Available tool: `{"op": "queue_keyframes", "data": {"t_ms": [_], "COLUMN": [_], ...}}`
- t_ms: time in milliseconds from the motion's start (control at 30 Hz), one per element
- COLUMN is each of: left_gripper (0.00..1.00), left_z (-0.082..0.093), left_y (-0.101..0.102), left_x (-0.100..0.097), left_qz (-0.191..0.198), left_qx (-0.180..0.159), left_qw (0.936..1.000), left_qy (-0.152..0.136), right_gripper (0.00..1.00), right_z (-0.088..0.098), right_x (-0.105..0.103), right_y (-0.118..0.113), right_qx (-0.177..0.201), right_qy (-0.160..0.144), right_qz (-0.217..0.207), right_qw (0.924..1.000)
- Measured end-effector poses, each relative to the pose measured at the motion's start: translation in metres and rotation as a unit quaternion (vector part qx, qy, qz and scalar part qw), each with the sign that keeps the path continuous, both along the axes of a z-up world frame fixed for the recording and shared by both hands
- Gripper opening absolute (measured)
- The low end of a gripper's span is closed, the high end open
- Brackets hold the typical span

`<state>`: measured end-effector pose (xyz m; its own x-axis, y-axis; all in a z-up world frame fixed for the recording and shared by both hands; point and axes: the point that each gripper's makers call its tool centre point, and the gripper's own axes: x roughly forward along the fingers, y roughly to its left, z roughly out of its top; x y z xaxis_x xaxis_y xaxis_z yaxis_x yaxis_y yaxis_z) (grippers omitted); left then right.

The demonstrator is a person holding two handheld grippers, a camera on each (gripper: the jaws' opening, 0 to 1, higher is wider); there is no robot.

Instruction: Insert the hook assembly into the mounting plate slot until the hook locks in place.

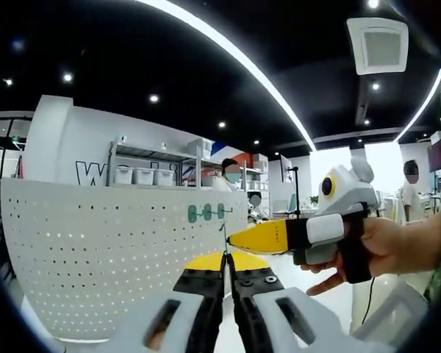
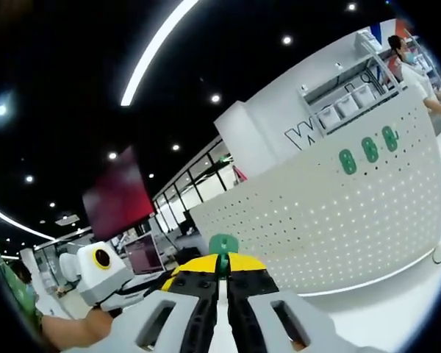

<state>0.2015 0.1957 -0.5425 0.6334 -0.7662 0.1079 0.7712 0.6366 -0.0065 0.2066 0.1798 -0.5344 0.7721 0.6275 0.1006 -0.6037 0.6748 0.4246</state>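
Hook assembly (image 2: 223, 245), a green-headed piece, sits pinched at the tip of the right tool (image 2: 221, 283), whose jaws are pressed together on it; in the right gripper view we see its green head rising just past the yellow jaw tips. The landmark for all that follows is the white perforated mounting plate (image 1: 95, 250), a curved pegboard panel. Three green hooks (image 1: 206, 212) already sit in a row near the plate's upper edge, at its end nearest the tools. In the left gripper view the right tool (image 1: 239, 239) comes in from the side, held by a hand (image 1: 386, 246), its long axis running crosswise toward the plate, with its yellow tip just below that row of hooks. A thin stem hangs at this tip; we cannot tell whether it touches the plate. The left tool (image 1: 227, 276) shows its jaws closed together on nothing that we can make out, and lies below the right tool's tip. We judge the right tool the nearer to the plate: the coming move turns on driving the hook assembly along that tool's axis into a slot beside the seated row.
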Motion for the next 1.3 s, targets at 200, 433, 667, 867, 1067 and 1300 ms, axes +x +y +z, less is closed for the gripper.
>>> {"op": "queue_keyframes", "data": {"t_ms": [200,433,667,867,1067,1300], "left_gripper": [0.11,0.17,0.28,0.44,0.56,0.67], "left_z": [-0.002,-0.004,-0.007,-0.01,-0.021,-0.025], "left_y": [0.0,-0.001,0.0,0.002,0.003,0.003], "left_x": [0.0,-0.001,-0.002,-0.004,-0.01,-0.016], "left_qz": [-0.005,-0.01,-0.018,-0.029,-0.045,-0.055], "left_qx": [0.013,0.032,0.04,0.048,0.078,0.078], "left_qw": [0.9999,0.9994,0.9988,0.9978,0.9949,0.9938], "left_qy": [0.008,0.011,0.022,0.036,0.046,0.058], "right_gripper": [0.01,0.01,0.01,0.01,0.01,0.01], "right_z": [0.0,0.003,0.004,0.002,-0.001,-0.003], "right_x": [0.0,0.003,0.005,0.008,0.01,0.014], "right_y": [-0.003,-0.008,-0.013,-0.014,-0.014,-0.017], "right_qx": [-0.01,-0.036,-0.079,-0.1,-0.135,-0.183], "right_qy": [-0.008,-0.026,-0.049,-0.056,-0.064,-0.079], "right_qz": [-0.006,-0.024,-0.042,-0.048,-0.06,-0.08], "right_qw": [0.9999,0.9987,0.9948,0.9922,0.987,0.9765]}}
